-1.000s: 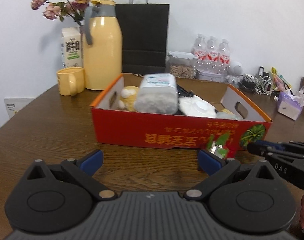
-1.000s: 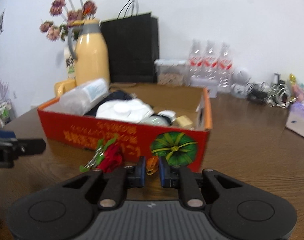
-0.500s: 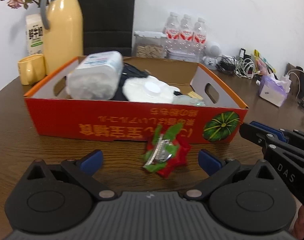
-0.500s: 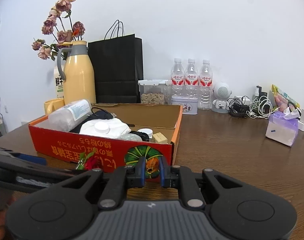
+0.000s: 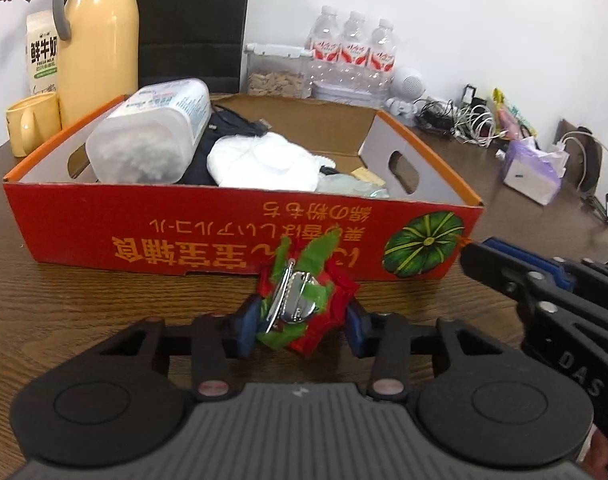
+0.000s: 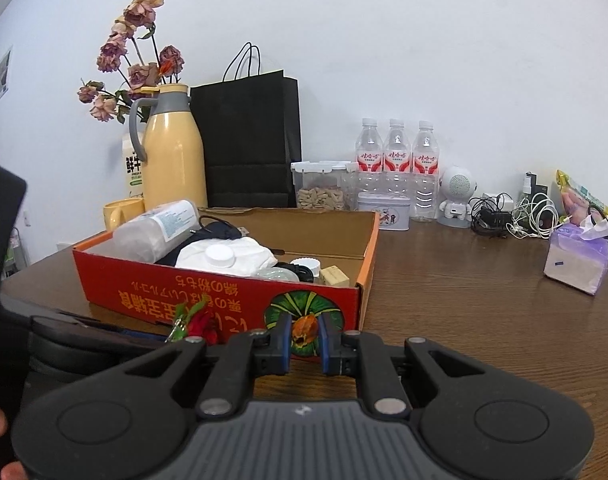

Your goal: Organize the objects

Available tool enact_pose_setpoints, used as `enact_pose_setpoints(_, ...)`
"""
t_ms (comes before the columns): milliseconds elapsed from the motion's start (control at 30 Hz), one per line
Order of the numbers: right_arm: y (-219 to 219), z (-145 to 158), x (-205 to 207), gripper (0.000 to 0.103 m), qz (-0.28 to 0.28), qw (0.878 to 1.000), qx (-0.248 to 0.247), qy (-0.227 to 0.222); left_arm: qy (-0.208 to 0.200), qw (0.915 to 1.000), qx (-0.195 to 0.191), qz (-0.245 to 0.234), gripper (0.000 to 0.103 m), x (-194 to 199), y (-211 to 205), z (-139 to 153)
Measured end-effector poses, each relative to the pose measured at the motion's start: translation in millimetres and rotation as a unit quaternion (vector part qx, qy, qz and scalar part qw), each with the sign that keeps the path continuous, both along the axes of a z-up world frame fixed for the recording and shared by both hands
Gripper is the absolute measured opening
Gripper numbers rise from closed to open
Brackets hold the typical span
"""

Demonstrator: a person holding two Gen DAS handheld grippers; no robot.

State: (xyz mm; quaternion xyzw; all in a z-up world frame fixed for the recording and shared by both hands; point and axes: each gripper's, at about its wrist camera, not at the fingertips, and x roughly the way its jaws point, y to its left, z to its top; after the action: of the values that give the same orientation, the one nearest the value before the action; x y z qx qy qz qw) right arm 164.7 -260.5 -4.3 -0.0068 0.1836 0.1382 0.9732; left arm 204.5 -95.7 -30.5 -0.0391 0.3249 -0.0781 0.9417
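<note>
A red and green flower clip (image 5: pixel 304 308) with a silver clasp lies on the brown table just in front of the red cardboard box (image 5: pixel 144 236). My left gripper (image 5: pixel 302 322) is closing on it, and both blue pads touch the clip's sides. The same clip (image 6: pixel 200 322) shows low in the right wrist view, before the box (image 6: pixel 164 280). My right gripper (image 6: pixel 305 340) is shut on a small orange bud (image 6: pixel 305 328). In the left wrist view that right gripper (image 5: pixel 469 254) hangs at the box's right front corner.
The box holds a clear plastic jar (image 5: pixel 152 136), white cloth (image 5: pixel 264 164) and small items. Behind it stand a yellow thermos (image 5: pixel 100 40), a yellow mug (image 5: pixel 32 124), a black paper bag (image 6: pixel 248 140) and water bottles (image 6: pixel 395 160). A tissue pack (image 6: pixel 575 260) and cables (image 6: pixel 519 216) sit right.
The left gripper moved right and forward to the flower clip, and its wide-open jaws closed in around it. The right gripper kept its grip on the orange bud and barely moved.
</note>
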Motion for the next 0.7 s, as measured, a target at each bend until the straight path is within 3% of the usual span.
enact_pose_setpoints(300,-1.5,2.9,-3.6,0.013,0.014,1.000,0.009,0.000,-0.059,0.9982,-0.006,-0.004,0.041,-24.0,9.4,30.9)
enact_pose_setpoints(533,4.6,32.5,0.1,0.013,0.026,0.999,0.009,-0.027,-0.104,0.9945,-0.005,-0.004,0.041,-16.6,15.8,62.6)
enact_pose_setpoints(700,16.6,52.9,19.8,0.013,0.028,0.999,-0.002,-0.043,-0.115,0.9933,-0.004,0.002,0.041,0.8,20.9,72.3)
